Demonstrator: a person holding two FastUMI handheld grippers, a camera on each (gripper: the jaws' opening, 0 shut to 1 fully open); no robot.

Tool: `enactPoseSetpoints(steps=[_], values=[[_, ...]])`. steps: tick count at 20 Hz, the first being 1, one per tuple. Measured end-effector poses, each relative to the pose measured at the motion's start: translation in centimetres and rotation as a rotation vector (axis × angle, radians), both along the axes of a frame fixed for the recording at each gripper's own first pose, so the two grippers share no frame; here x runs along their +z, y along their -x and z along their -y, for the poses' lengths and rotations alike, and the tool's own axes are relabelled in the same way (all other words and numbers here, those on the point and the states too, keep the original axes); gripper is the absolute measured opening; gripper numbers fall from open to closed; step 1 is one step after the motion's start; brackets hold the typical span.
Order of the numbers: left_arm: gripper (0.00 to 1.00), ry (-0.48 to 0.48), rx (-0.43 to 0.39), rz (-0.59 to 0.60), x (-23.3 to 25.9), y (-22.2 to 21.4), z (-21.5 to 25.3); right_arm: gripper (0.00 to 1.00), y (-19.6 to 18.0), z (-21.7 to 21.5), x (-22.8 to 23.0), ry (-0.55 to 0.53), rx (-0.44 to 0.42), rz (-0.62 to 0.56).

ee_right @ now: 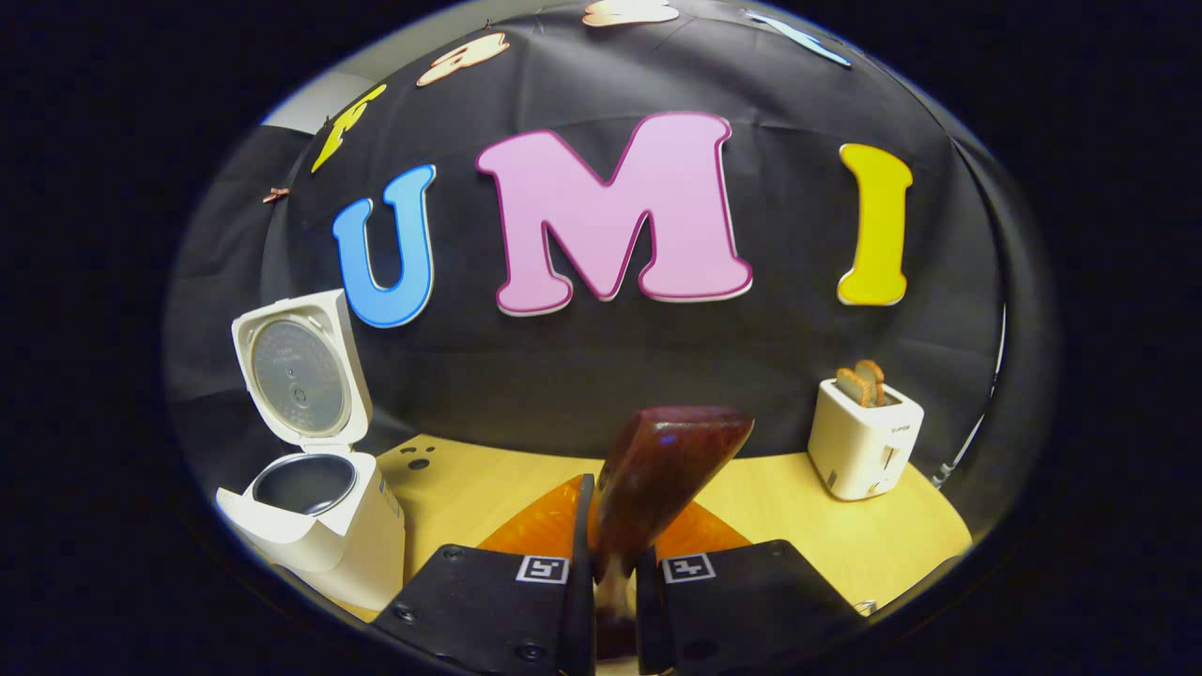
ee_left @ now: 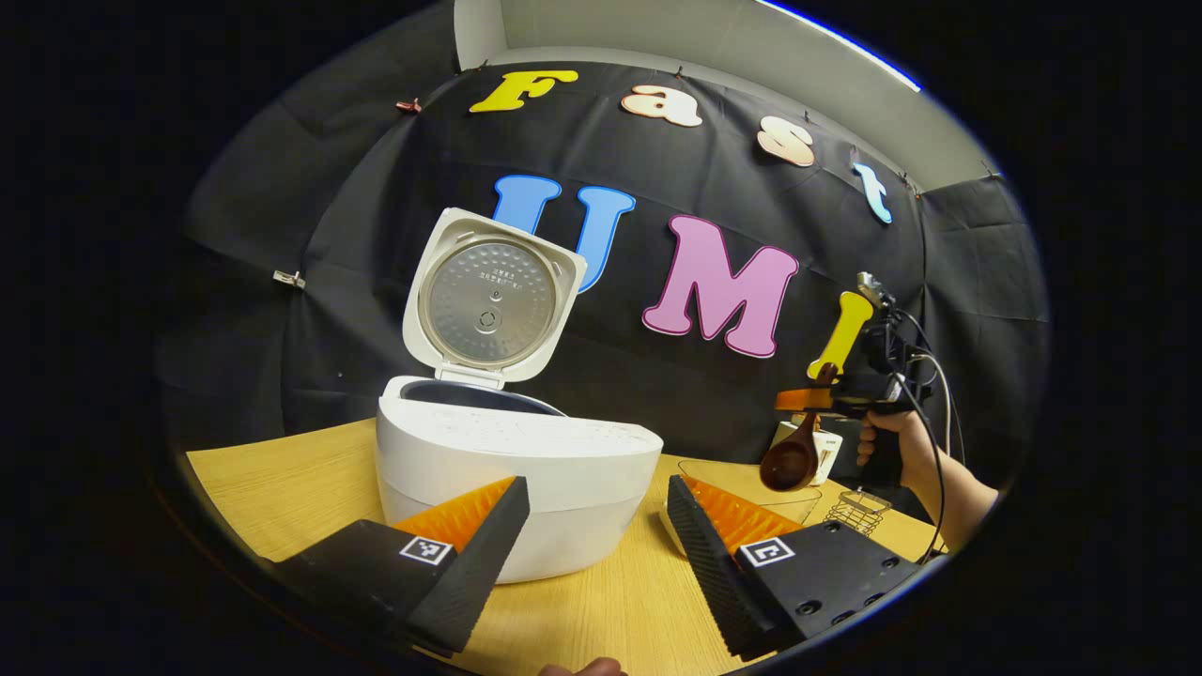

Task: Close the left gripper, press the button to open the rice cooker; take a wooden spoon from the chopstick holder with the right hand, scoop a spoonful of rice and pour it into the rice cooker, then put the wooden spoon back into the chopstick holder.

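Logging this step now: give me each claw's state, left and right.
Left claw: open, holding nothing, in front of the rice cooker.
Right claw: shut on the wooden spoon, lifted above the table.

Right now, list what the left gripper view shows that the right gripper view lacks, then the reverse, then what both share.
Left gripper view alone: the spoon bowl, a wire chopstick holder and the hand holding the right gripper. Right gripper view alone: toast slices in the toaster, and that gripper's jaws clamped on the wooden spoon handle. Both: the open rice cooker, the wooden table.
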State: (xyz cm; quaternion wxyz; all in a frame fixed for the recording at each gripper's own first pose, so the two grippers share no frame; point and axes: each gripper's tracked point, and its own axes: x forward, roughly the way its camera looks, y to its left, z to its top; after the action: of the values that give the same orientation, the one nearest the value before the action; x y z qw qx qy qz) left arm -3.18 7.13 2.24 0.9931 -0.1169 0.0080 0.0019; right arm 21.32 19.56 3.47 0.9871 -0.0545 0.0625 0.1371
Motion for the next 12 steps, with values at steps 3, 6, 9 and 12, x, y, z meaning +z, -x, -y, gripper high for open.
enactPoseSetpoints(steps=[3,6,9,12], values=[[0.95,-0.017,0.007,-0.015,-0.3,0.3,-0.4,0.21,-0.2,-1.3,-3.7,0.014,0.010,-0.047],[0.95,-0.024,0.009,-0.016,-0.2,0.7,-0.5,0.21,-0.4,-2.5,-6.6,0.023,0.019,-0.088],[0.95,-0.031,0.013,-0.008,0.0,1.0,-0.7,0.21,-0.2,-3.3,-9.0,0.055,0.029,-0.118],[0.95,-0.039,0.020,-0.029,-0.7,1.2,-1.2,0.21,0.0,-3.8,-9.0,0.037,0.031,-0.110]])
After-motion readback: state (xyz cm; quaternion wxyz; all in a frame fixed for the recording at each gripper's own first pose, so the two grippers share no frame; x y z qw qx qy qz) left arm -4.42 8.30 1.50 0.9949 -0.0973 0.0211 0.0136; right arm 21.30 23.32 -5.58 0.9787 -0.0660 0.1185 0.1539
